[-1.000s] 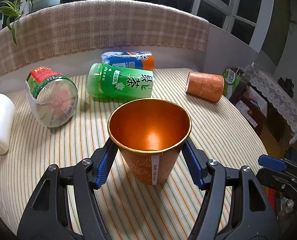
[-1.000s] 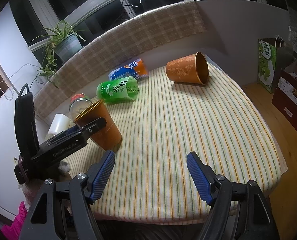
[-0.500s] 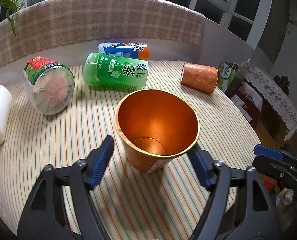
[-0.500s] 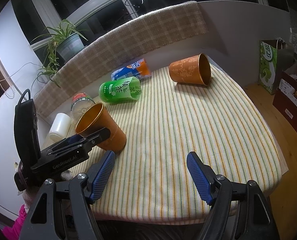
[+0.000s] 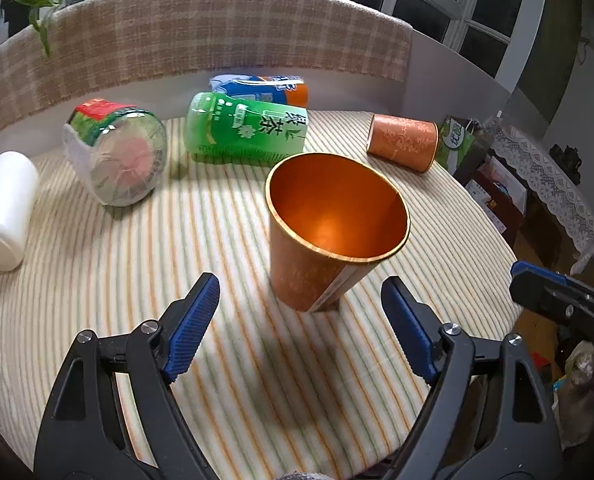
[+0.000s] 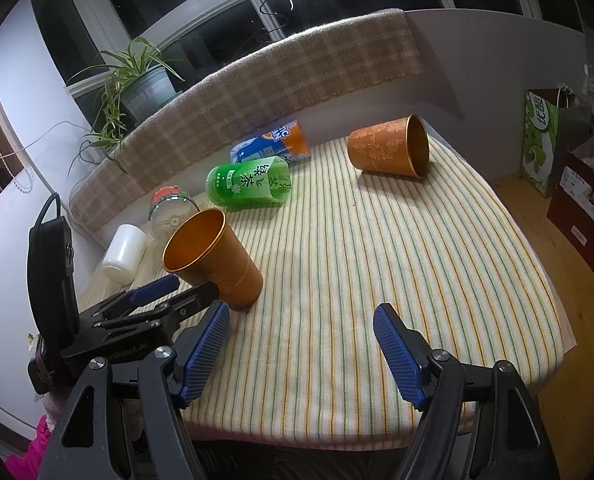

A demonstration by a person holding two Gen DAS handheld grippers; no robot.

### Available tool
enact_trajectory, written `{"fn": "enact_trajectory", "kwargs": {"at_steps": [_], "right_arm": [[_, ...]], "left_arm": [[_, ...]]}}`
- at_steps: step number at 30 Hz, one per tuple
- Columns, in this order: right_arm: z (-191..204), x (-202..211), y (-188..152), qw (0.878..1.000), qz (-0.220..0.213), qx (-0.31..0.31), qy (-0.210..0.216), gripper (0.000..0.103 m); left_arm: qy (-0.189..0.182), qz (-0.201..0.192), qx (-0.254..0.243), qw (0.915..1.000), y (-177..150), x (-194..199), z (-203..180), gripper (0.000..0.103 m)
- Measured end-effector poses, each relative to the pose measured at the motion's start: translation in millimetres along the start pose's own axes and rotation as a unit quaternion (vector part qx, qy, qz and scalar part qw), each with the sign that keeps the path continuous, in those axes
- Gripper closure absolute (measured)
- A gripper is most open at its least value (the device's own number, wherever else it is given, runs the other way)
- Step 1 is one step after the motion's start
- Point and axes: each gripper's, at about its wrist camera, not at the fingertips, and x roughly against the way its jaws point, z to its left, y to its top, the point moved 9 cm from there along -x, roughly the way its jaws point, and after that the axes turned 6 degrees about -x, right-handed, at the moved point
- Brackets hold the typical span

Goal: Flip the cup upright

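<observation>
An orange cup (image 5: 329,236) stands upright on the striped tablecloth, mouth up; it also shows in the right wrist view (image 6: 213,256). My left gripper (image 5: 301,328) is open and empty, drawn back just short of the cup. A second orange cup (image 5: 403,142) lies on its side at the far right of the table; in the right wrist view this lying cup (image 6: 389,148) has its mouth facing right. My right gripper (image 6: 301,348) is open and empty above the table's front edge.
A green tea bottle (image 5: 249,132), a blue and orange bottle (image 5: 261,88), a clear jar (image 5: 117,156) and a white bottle (image 5: 5,212) lie at the back and left. The table (image 6: 377,248) drops off at front and right. Bags and boxes (image 6: 569,168) stand on the floor to the right.
My left gripper has opened, let go of the upright cup and pulled back from it. The right gripper has hardly moved.
</observation>
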Motion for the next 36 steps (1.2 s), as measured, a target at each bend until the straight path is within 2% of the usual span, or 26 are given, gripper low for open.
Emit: {"fn": "enact_trajectory", "kwargs": {"at_steps": [5, 9, 12, 16, 19, 29, 36], "right_arm": [[4.3, 2.6, 3.5, 1.0, -0.012, 0.012, -0.004, 0.026], [10.4, 5.5, 7.3, 0.999, -0.023, 0.024, -0.005, 0.026], [16.2, 9.1, 11.2, 0.999, -0.037, 0.037, -0.009, 0.026], [26.7, 16.3, 19.2, 0.996, -0.063, 0.058, -0.017, 0.021], [34.9, 22.6, 25.1, 0.994, -0.083, 0.07, -0.019, 0.018], [47.7, 34.8, 38.0, 0.988, -0.132, 0.082, -0.024, 0.0], [42.6, 32.7, 40.3, 0.988, -0.135, 0.067, -0.029, 0.0]], "left_arm": [[0.031, -0.025, 0.008, 0.9992, -2.2, 23.5, 11.9, 0.018], [0.067, -0.069, 0.015, 0.9953, 3.9, 56.5, 21.4, 0.018], [0.095, -0.11, 0.016, 0.9892, 12.5, 85.8, 26.7, 0.018], [0.115, -0.154, 0.023, 0.9811, 22.1, 115.0, 32.3, 0.006], [0.13, -0.178, 0.026, 0.9751, 26.4, 132.8, 35.6, 0.003], [0.155, -0.203, 0.029, 0.9664, 31.5, 153.9, 38.2, 0.001], [0.162, -0.21, 0.034, 0.9636, 28.7, 156.7, 38.2, 0.0]]}}
